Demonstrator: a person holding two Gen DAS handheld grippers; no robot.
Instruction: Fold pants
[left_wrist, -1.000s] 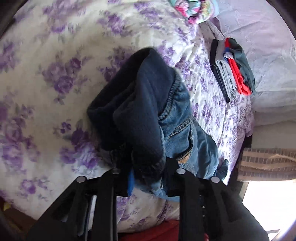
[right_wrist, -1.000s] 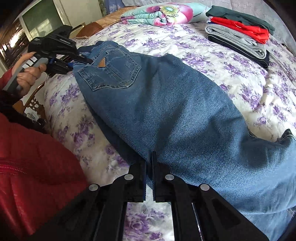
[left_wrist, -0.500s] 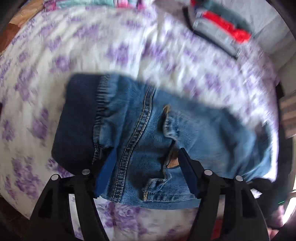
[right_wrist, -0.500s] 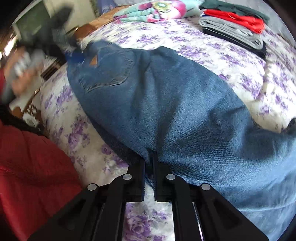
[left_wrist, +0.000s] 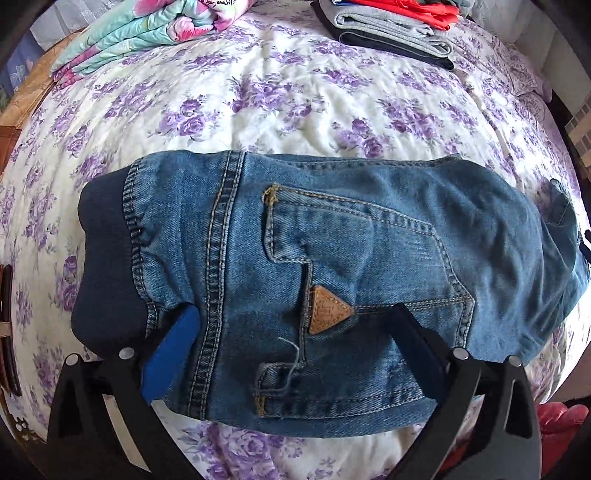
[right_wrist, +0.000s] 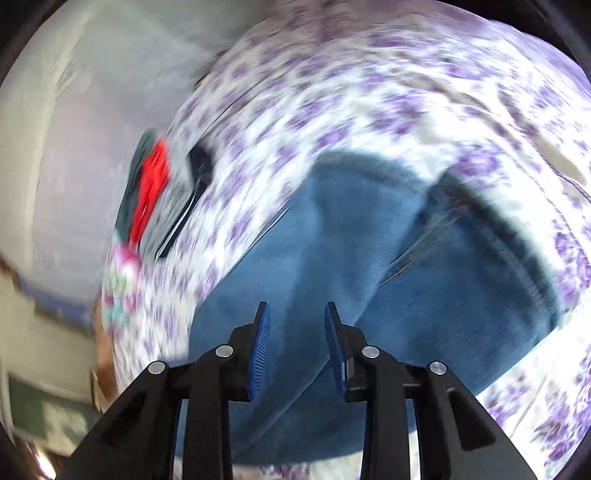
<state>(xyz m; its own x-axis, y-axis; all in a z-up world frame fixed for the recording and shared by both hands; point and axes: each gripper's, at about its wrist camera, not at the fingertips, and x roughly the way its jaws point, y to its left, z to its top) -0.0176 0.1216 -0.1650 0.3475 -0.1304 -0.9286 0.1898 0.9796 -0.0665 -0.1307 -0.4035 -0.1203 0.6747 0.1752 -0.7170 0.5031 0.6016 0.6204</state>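
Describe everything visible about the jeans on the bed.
The jeans are blue denim with a dark ribbed waistband at the left, tan topstitching, a back pocket and a brown triangular patch. They lie folded and flat across the floral bedspread, legs doubled over, a loose thread near the belt loop. The left gripper stands wide open over the waistband end, its jaws just opened, pads not pressing. The right gripper, jaws just opened too, hovers over the leg end.

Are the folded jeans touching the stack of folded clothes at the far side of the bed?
Apart. In the left wrist view a broad band of floral bedspread separates the jeans from the stack of folded clothes.
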